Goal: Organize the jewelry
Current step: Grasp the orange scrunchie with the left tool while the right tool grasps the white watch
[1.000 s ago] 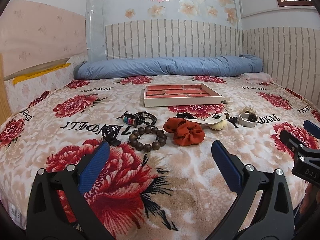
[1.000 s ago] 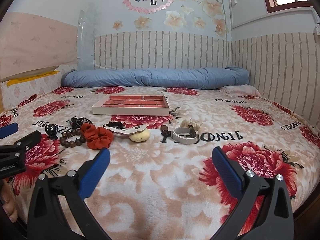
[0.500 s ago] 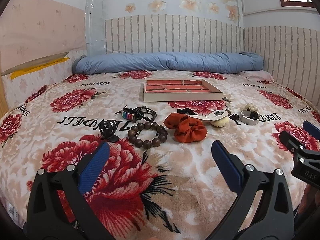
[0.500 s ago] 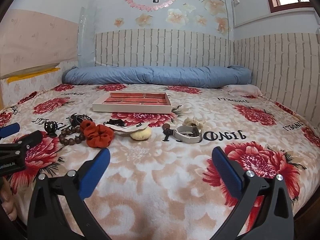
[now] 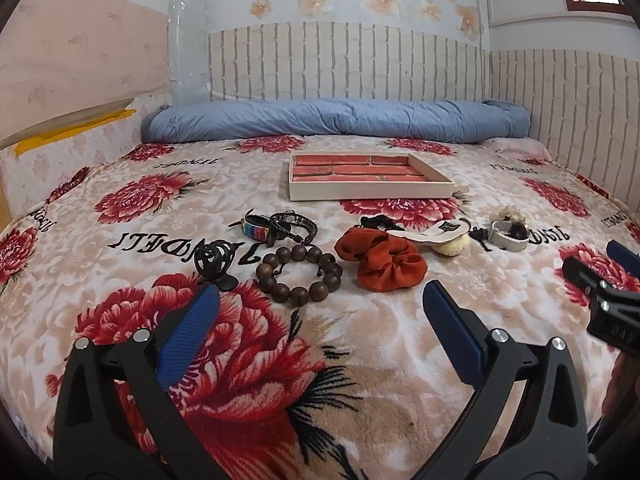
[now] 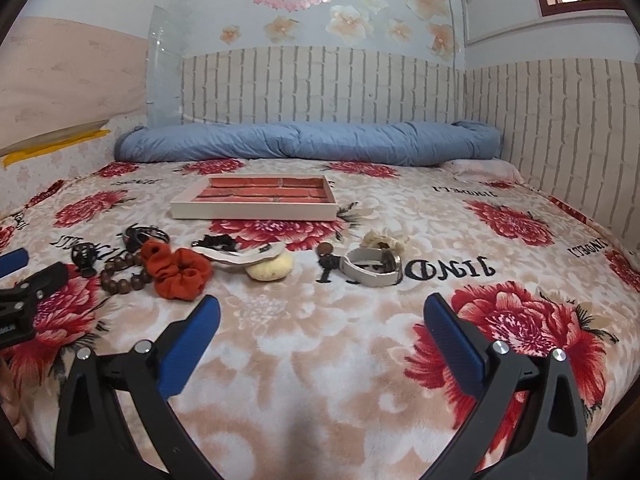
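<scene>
A shallow tray [image 5: 370,190] [image 6: 256,211] with a red brick-pattern floor lies mid-bed. In front of it runs a row of accessories: a black claw clip [image 5: 214,261], cord bracelets [image 5: 280,227], a dark wooden bead bracelet [image 5: 300,276] [image 6: 120,276], a rust scrunchie [image 5: 384,258] [image 6: 176,268], a cream band over a yellow puff [image 5: 452,245] [image 6: 270,268], and a white strap bracelet [image 5: 508,234] [image 6: 374,266]. My left gripper [image 5: 320,302] hovers open just short of the beads. My right gripper [image 6: 320,314] is open, short of the white strap.
The floral blanket [image 5: 240,360] covers the whole bed. A rolled blue quilt [image 5: 340,122] lies along the far wall. Brick-pattern walls close in the back and right side. Each gripper shows at the other view's edge, with a hand partly visible.
Both grippers have moved forward toward the row of accessories, which look larger now. Nothing on the bed has shifted and both stay open.
</scene>
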